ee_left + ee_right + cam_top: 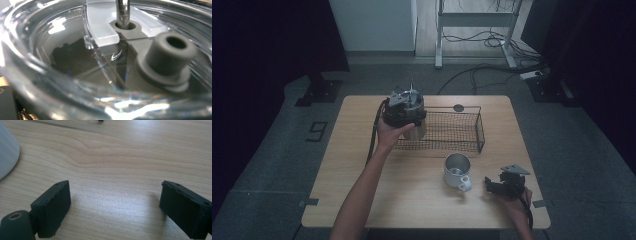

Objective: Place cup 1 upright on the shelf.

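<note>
A steel tumbler (pixel 417 129) with a clear lid (pixel 75 50) hangs at the left end of a black wire basket (pixel 462 134). My left gripper (pixel 408 114) sits over its top and is shut on it. The lid carries a metal straw (pixel 123 11) and a grey plug (pixel 170 57). A white mug (pixel 457 171) stands on the table in front of the basket; its side (pixel 6 152) curves in at the left of the right gripper view. To the mug's right, my right gripper (pixel 488 184) rests low over the wood, open (pixel 113 205), with bare table between its jaws.
The wooden table (pixel 362 165) has free room at the left and the front. A dark round disc (pixel 458 108) lies behind the basket. Beyond the table are a desk frame (pixel 439 35) and loose cables (pixel 492 40) on the floor.
</note>
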A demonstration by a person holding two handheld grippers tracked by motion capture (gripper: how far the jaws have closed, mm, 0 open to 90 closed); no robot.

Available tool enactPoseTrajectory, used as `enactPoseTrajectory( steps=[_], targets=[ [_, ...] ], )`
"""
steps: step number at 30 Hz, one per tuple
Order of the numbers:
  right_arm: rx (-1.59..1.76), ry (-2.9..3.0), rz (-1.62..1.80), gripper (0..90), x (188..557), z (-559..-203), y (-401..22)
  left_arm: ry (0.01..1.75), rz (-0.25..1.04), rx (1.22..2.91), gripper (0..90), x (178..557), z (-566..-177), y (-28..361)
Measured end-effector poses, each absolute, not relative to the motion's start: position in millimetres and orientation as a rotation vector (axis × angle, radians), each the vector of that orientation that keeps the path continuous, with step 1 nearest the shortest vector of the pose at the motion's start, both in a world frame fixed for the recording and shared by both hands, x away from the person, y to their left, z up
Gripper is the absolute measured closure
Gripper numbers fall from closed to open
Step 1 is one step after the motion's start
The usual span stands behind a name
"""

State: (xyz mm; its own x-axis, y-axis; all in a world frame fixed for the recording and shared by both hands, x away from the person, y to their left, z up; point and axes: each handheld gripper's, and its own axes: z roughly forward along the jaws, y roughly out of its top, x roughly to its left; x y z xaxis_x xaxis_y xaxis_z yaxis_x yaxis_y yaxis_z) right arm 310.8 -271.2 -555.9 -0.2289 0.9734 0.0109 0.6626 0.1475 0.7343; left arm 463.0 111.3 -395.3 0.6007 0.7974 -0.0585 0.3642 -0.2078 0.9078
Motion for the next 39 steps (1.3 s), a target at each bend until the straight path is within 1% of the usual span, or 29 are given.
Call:
enactPoseTrajectory(
  steps=[19, 39],
  targets=[
    [1.557, 1.957, 0.866, 9.5, 311, -556, -271, 1.002, 0.554, 1.809, 3.8, 486, -401, 109],
    [1.557, 1.956, 0.865, 9.6, 311, -556, -271, 1.073, 0.542, 1.824, 3.8, 502, -427, 111]
  ],
)
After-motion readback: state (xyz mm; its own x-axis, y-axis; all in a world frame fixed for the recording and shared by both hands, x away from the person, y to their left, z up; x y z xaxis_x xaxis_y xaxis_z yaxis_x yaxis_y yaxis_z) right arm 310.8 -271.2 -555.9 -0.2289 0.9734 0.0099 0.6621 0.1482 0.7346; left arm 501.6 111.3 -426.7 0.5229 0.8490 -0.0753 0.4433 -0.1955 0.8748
